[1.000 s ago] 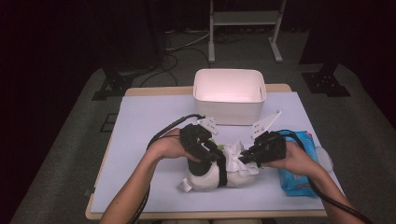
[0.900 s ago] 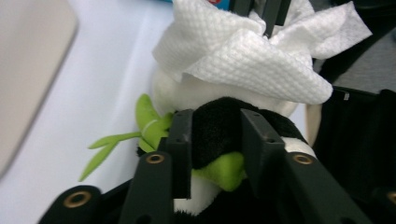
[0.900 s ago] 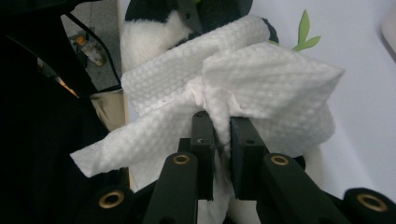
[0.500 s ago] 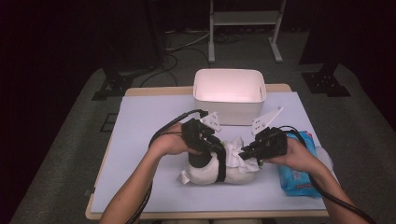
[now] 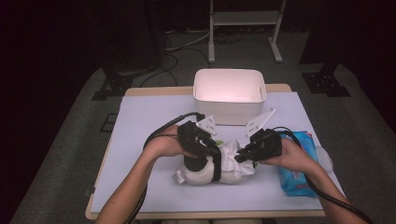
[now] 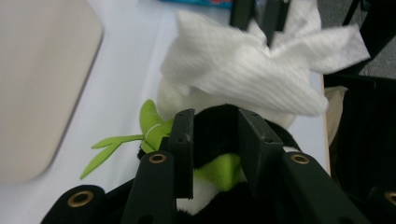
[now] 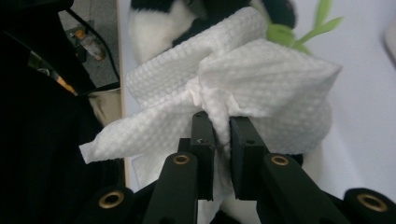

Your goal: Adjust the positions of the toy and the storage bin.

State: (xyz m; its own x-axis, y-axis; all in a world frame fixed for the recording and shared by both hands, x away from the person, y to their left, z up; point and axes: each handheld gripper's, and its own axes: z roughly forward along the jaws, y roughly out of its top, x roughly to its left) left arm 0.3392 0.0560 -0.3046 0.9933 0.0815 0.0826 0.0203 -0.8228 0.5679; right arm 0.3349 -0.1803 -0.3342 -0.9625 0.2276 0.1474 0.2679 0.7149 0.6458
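A black-and-white plush panda [image 5: 198,175] lies on its side at the table's front middle, with a white wipe [image 5: 231,157] bunched over it. My left gripper [image 5: 211,153] comes down on it from the left. In the left gripper view its jaws [image 6: 215,128] pinch a black plush limb [image 6: 215,119]; they have just been easing open a little, and the limb is still squeezed between them. From the right, my right gripper [image 5: 239,157] meets the wipe. It [image 7: 222,128] is shut on a gathered fold of the wipe [image 7: 261,79], which also drapes over the panda in the left gripper view [image 6: 252,70].
A white bin [image 5: 229,95] stands behind the panda at the table's middle back. A blue pack of wipes [image 5: 296,179] lies at the front right, under the right forearm. Green felt leaves [image 6: 112,145] stick out from the panda. The table's left half [image 5: 140,135] is bare.
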